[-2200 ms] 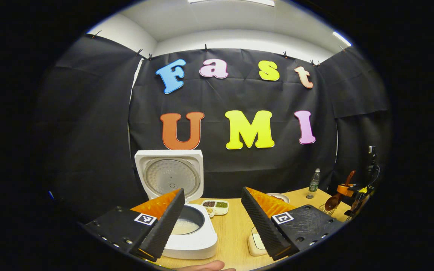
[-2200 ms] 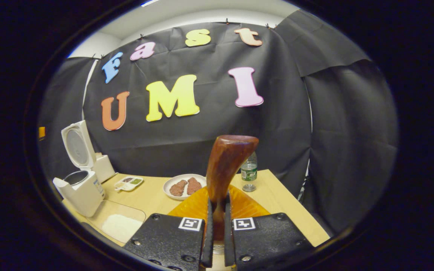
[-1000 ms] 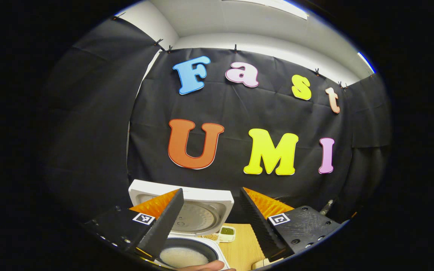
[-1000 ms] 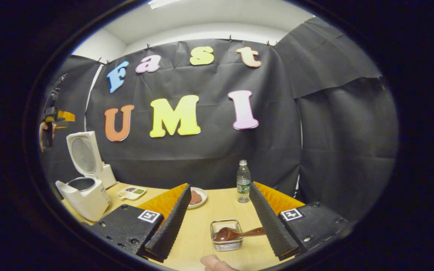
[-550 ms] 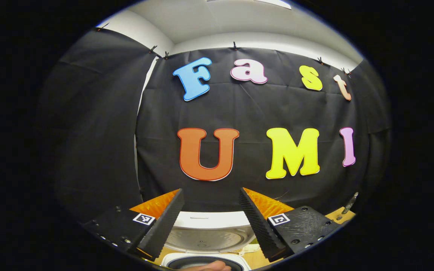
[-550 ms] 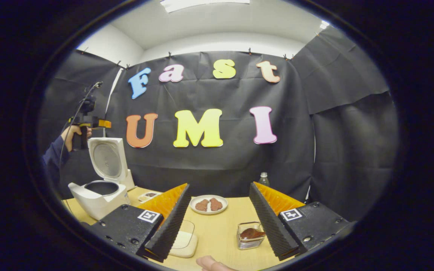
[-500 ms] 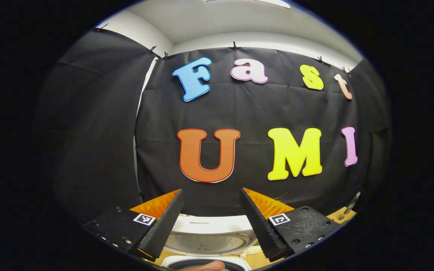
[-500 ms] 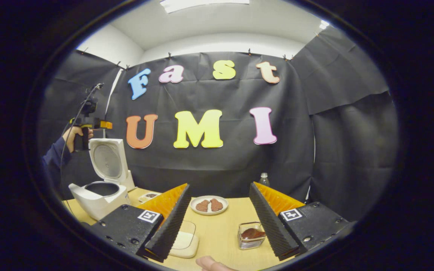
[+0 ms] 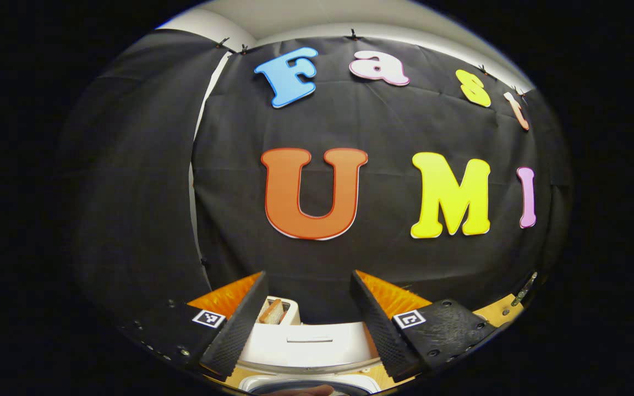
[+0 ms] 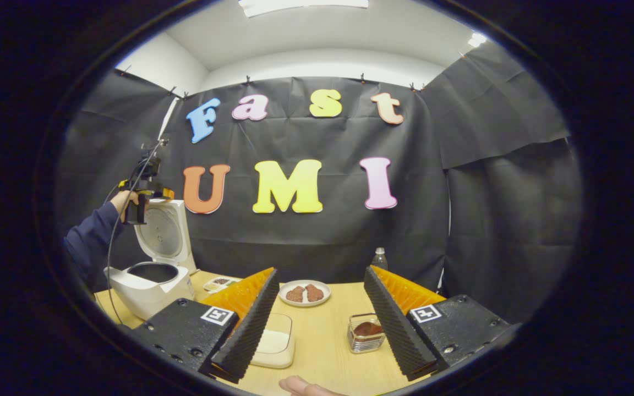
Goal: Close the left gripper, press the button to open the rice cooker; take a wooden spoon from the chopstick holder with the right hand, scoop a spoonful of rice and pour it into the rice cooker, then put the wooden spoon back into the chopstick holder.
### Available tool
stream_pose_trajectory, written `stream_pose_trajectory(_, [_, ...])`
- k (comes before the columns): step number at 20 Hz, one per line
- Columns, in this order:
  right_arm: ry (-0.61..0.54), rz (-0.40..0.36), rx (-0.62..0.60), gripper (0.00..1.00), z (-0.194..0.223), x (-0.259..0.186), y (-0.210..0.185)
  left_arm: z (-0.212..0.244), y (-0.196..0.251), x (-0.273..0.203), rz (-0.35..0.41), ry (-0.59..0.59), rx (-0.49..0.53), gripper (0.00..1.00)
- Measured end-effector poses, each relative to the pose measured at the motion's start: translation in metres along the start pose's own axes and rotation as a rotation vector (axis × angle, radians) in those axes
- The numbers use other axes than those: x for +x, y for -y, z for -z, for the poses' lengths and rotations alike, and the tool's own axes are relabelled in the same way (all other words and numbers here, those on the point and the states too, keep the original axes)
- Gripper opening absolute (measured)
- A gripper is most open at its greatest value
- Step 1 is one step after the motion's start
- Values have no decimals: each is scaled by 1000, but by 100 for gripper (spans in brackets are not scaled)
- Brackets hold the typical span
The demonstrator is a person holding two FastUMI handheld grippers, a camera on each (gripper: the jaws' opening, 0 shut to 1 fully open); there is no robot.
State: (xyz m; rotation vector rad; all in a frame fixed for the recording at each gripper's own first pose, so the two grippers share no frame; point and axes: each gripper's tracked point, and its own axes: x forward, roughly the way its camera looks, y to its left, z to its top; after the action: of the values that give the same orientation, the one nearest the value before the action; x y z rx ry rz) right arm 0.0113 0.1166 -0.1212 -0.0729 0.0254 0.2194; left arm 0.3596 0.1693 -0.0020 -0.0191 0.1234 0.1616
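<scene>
— Where was the left gripper (image 9: 306, 319)?

— Up high, right over the top edge of the cooker lid (image 9: 309, 344). Its two fingers were spread wide and held nothing. The lid stood up, and the edge of the pot showed just below it, at the very bottom of the left gripper view.

— Could you see it from the other side too?

— Yes. In the right gripper view it was far off on the left, at the top of the lid (image 10: 164, 231), with a hand (image 10: 124, 202) and a dark sleeve (image 10: 90, 242) behind it.

— And the cooker (image 10: 149, 289)?

— Open. It sat on the far left of the table (image 10: 328, 341), white, with its dark pot showing.

— What about the right gripper (image 10: 320, 313)?

— Low over the near part of the table. Its fingers were spread wide too, with nothing between them.

— Where was the spoon (image 10: 367, 329)?

— In the holder (image 10: 365, 336) — a small wire basket on the table, just left of the right finger. Only the brown bowl of the spoon showed.

— And the rice (image 10: 273, 341)?

— In a flat clear tray (image 10: 276, 344) just beside the left finger, partly hidden by it.

— Anything else on the table?

— A plate (image 10: 305, 293) with two brown pieces farther back, a bottle (image 10: 380, 258) by the black wall, and a small dish (image 10: 219, 283) near the cooker. A fingertip (image 10: 300, 385) poked in at the bottom edge.
</scene>
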Motion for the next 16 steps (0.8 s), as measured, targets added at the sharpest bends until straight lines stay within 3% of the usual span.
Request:
stream_pose_trajectory(2, [7,33,5,94,-6,-16,14,5,2,-7,-13,-26,20,95])
stream_pose_trajectory(4, [11,42,4,100,-6,-30,19,9,1,-19,-15,-42,19,95])
stream_pose_trajectory(5, [22,38,13,95,-10,-37,18,9,2,-27,-14,-42,17,95])
stream_pose_trajectory(6, [28,32,26,100,-10,-44,18,11,4,-35,-14,-44,20,96])
stream_pose_trajectory(7, [28,26,38,95,-6,-50,18,13,5,-43,-18,-44,19,95])
stream_pose_trajectory(8, [25,10,45,100,-3,-57,17,16,4,-51,-26,-38,16,96])
stream_pose_trajectory(14, [19,-39,71,100,8,-90,21,47,9,-107,-28,-98,-1,96])
stream_pose_trajectory(16, [22,-44,51,94,14,-102,24,60,11,-123,-27,-112,-39,95])
